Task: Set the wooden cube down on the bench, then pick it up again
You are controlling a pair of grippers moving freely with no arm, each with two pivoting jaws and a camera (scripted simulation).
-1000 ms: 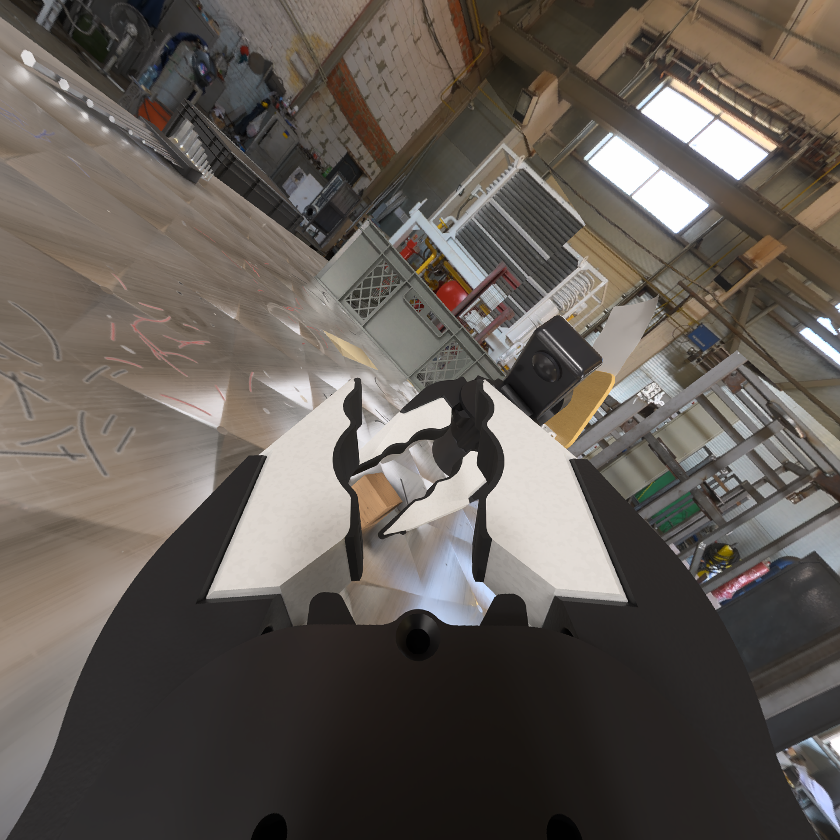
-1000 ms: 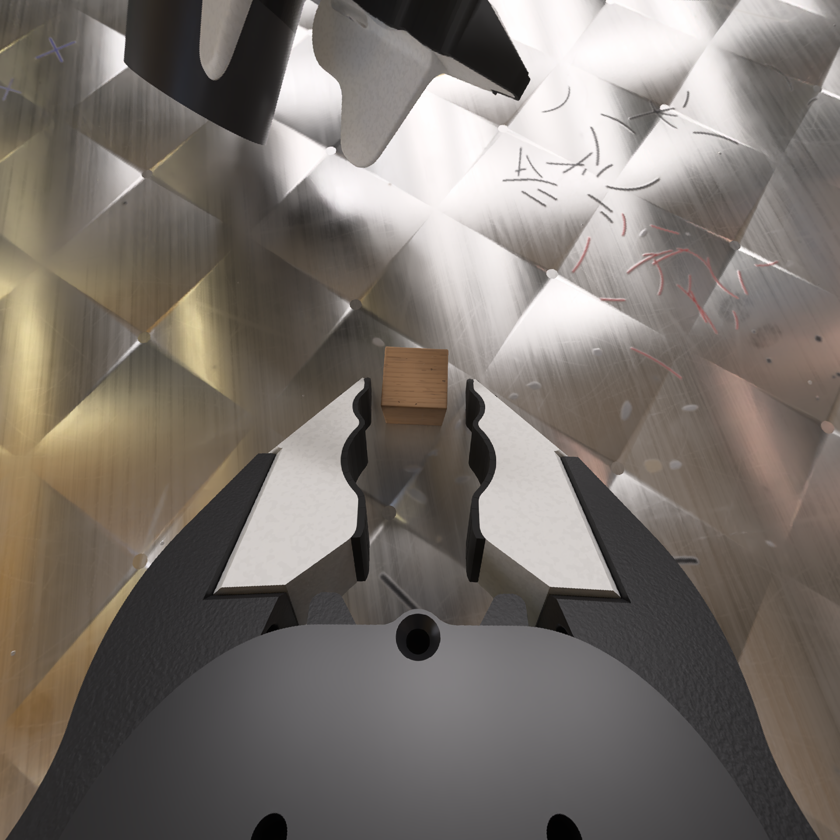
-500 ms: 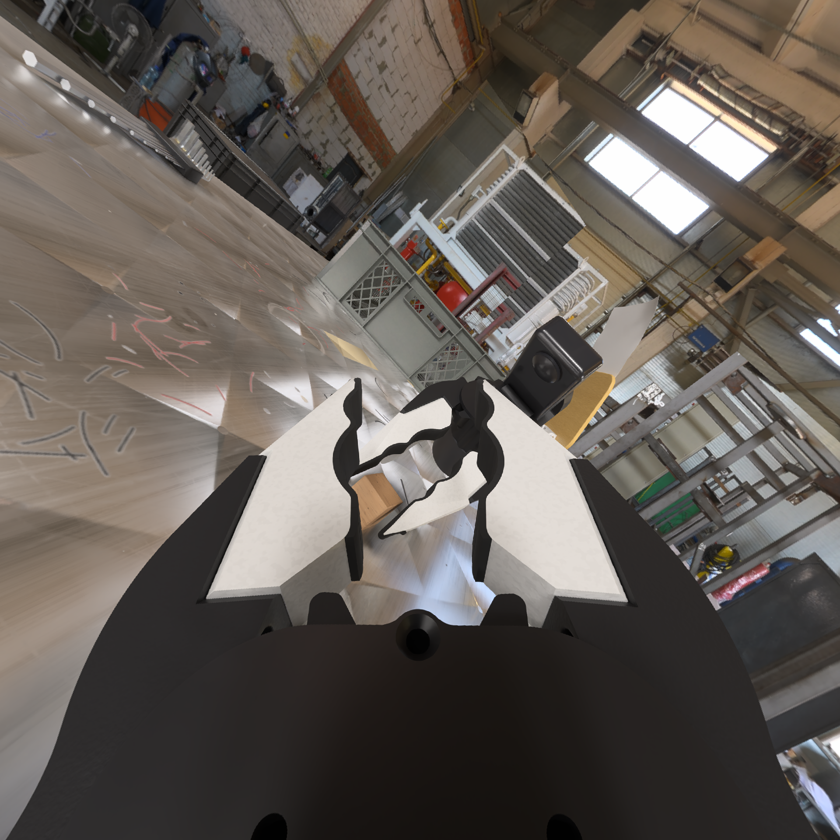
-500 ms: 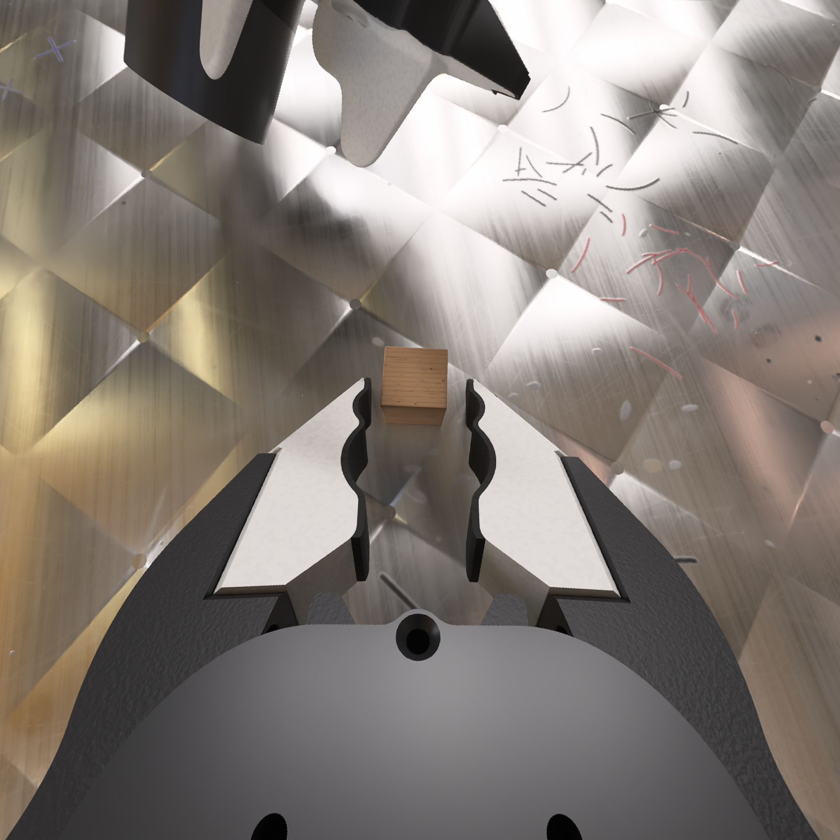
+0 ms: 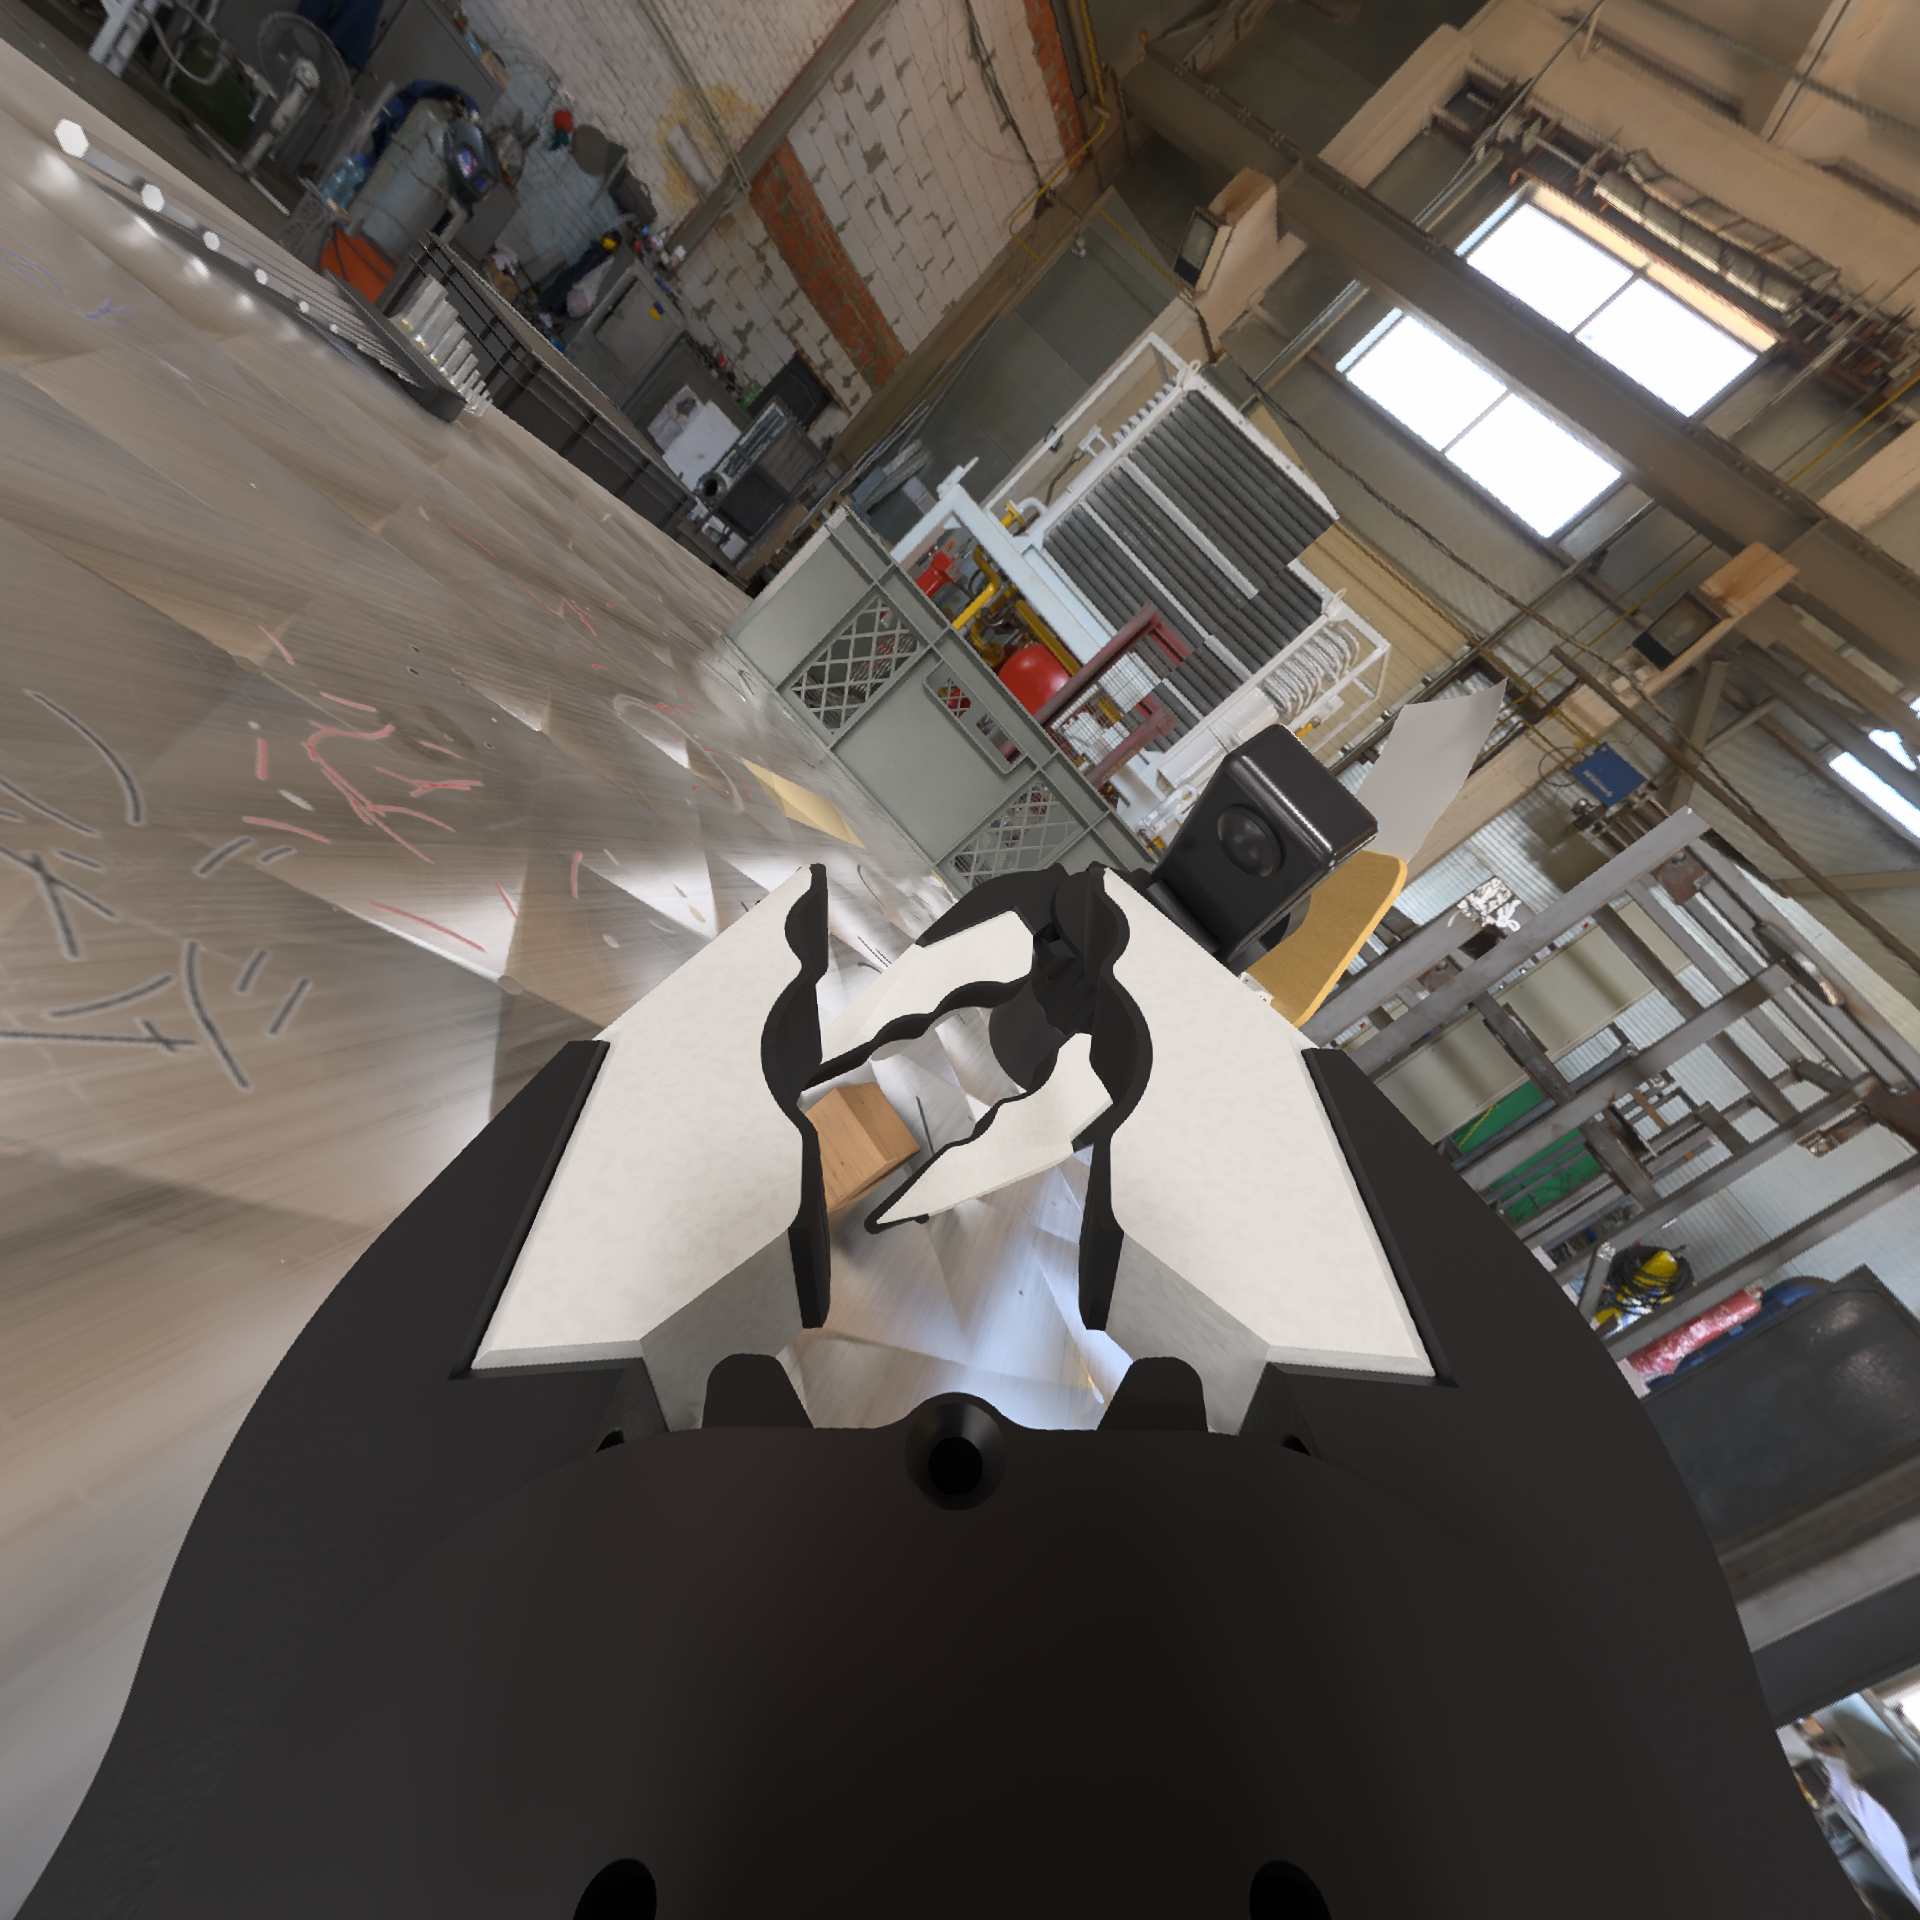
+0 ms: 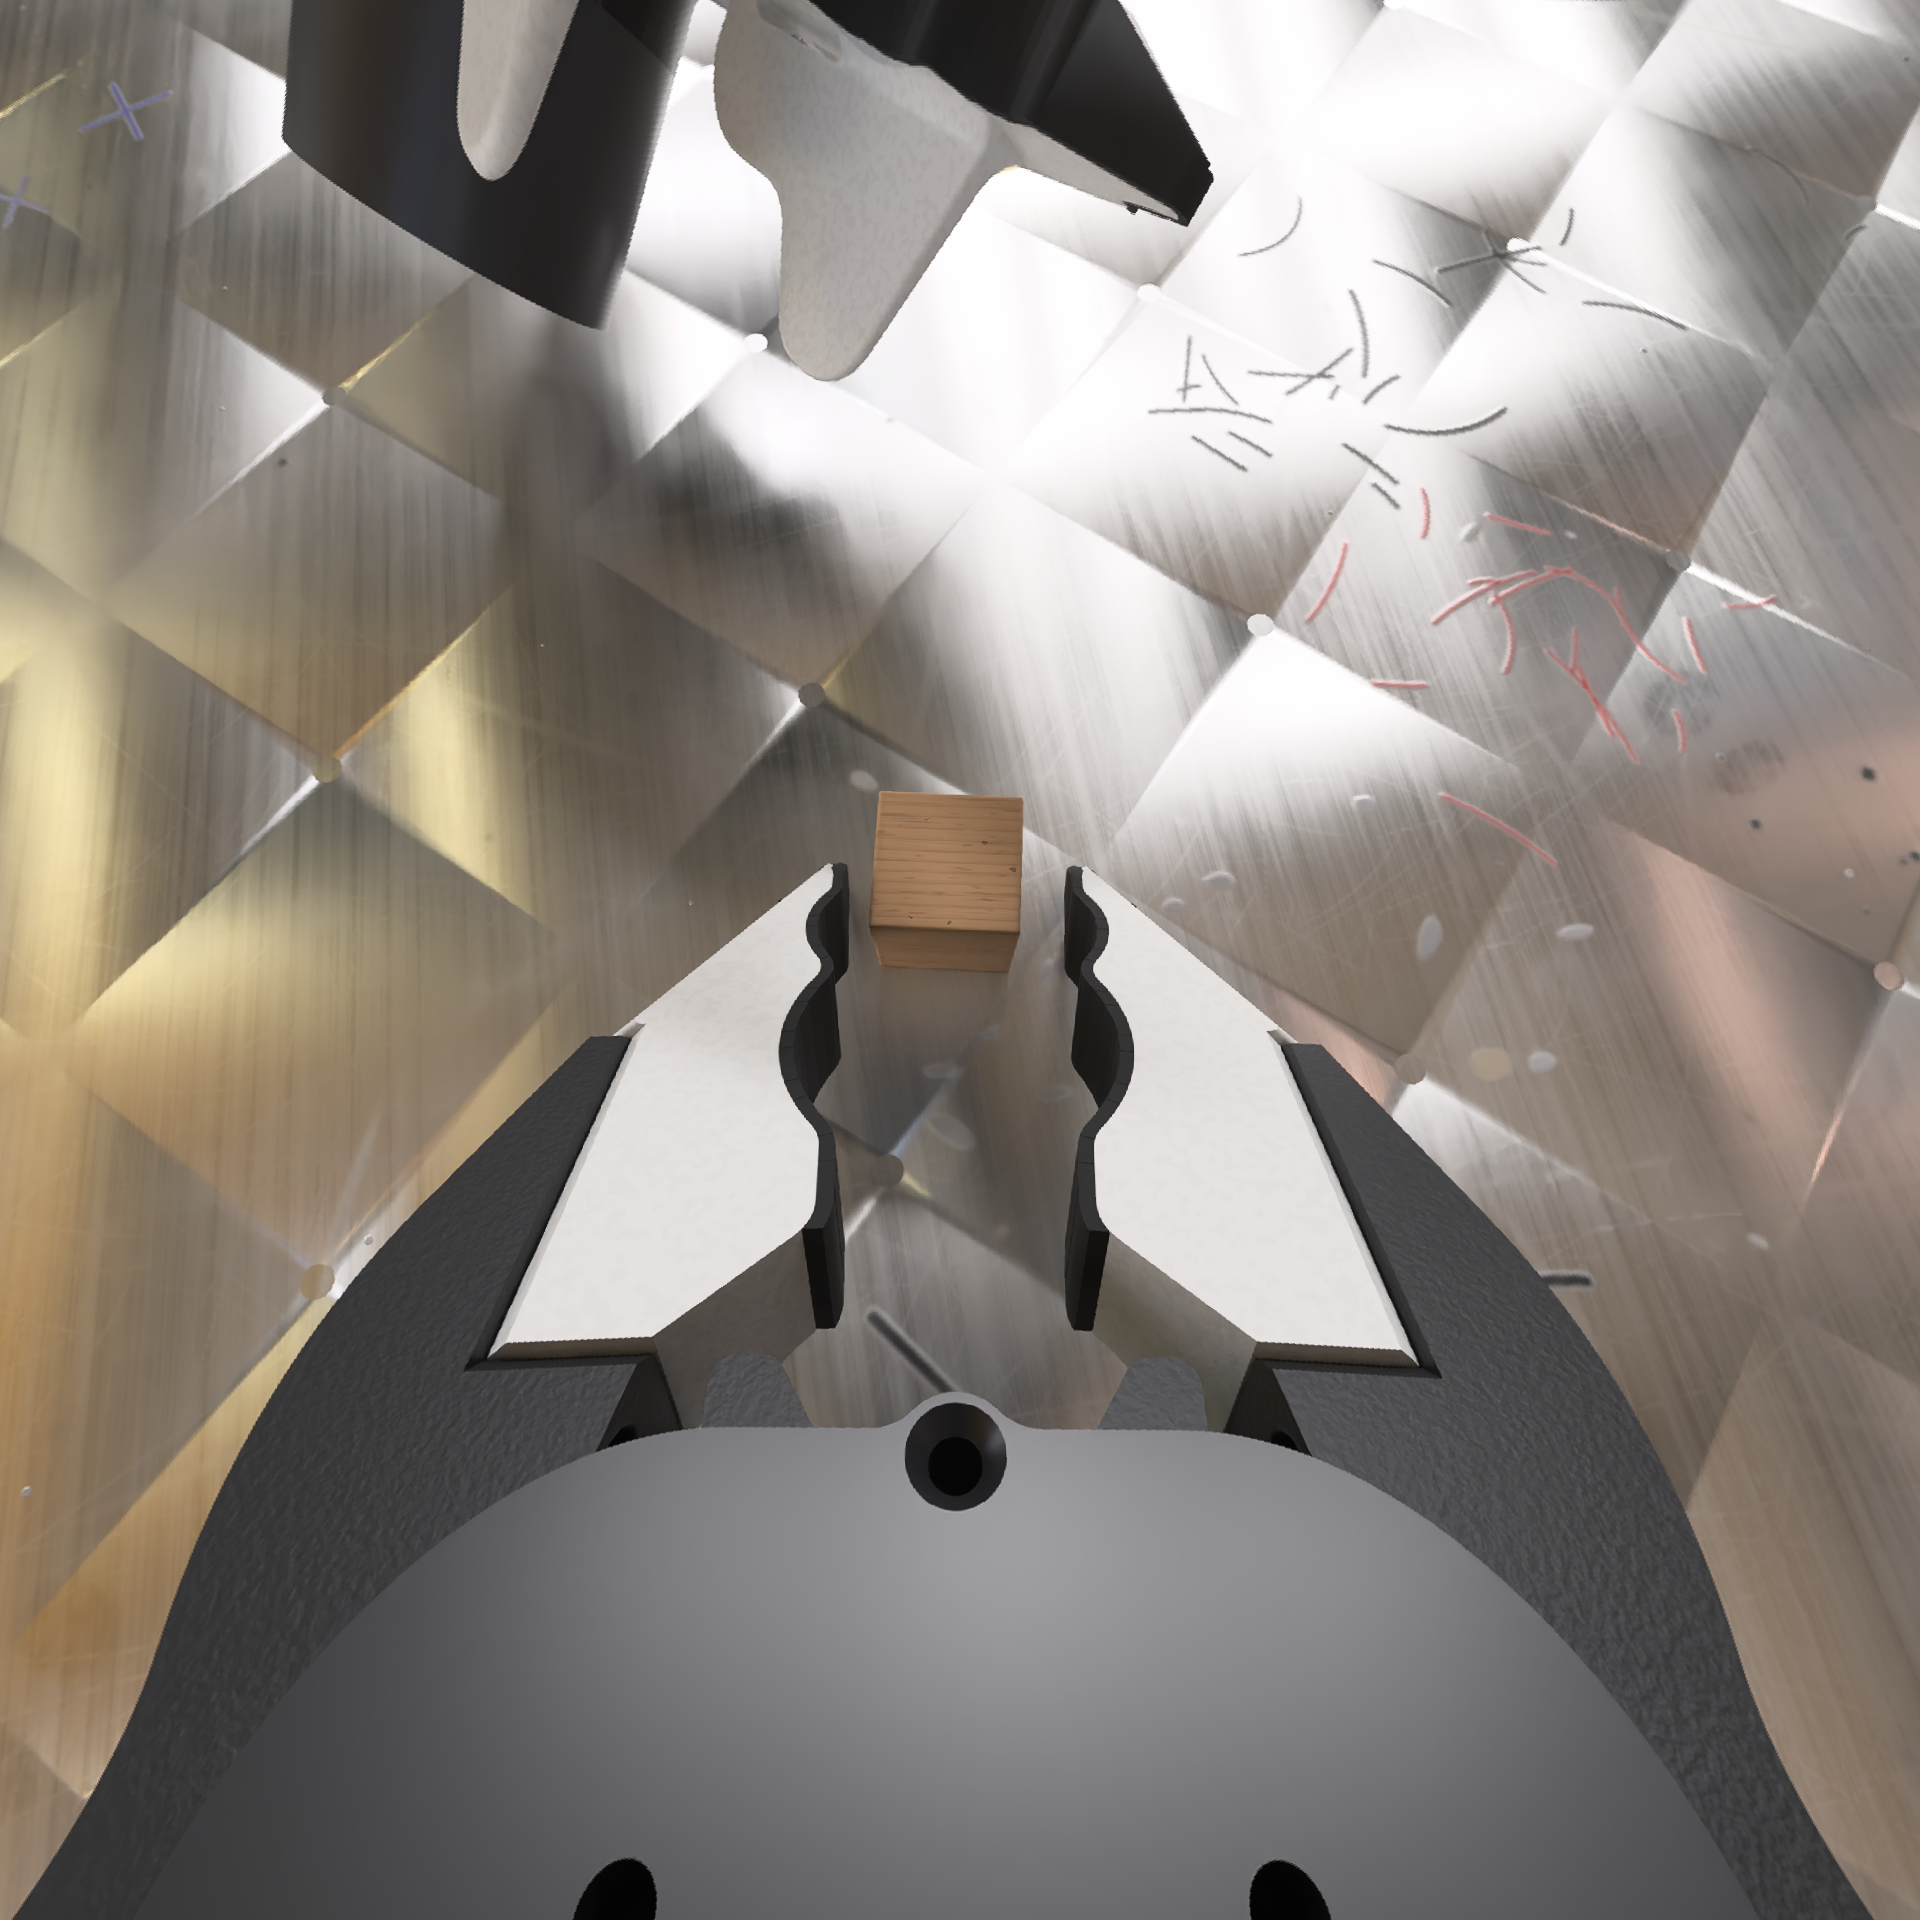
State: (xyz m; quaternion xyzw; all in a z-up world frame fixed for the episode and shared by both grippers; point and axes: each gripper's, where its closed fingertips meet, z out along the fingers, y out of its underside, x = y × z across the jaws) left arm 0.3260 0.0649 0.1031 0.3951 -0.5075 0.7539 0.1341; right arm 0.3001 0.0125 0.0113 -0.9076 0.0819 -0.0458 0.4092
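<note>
The small wooden cube rests on the shiny metal bench. My right gripper is open, pointing down at the bench, its two fingertips on either side of the cube with gaps to both. In the left wrist view the cube shows between the right gripper's fingers. My left gripper is open and empty, held low over the bench and aimed at the right gripper. The left gripper also shows at the top of the right wrist view, apart from the cube.
The bench bears grey scratch marks and red marks to the right of the cube. A grey crate stands at the bench's far side in the left wrist view, with workshop racks beyond.
</note>
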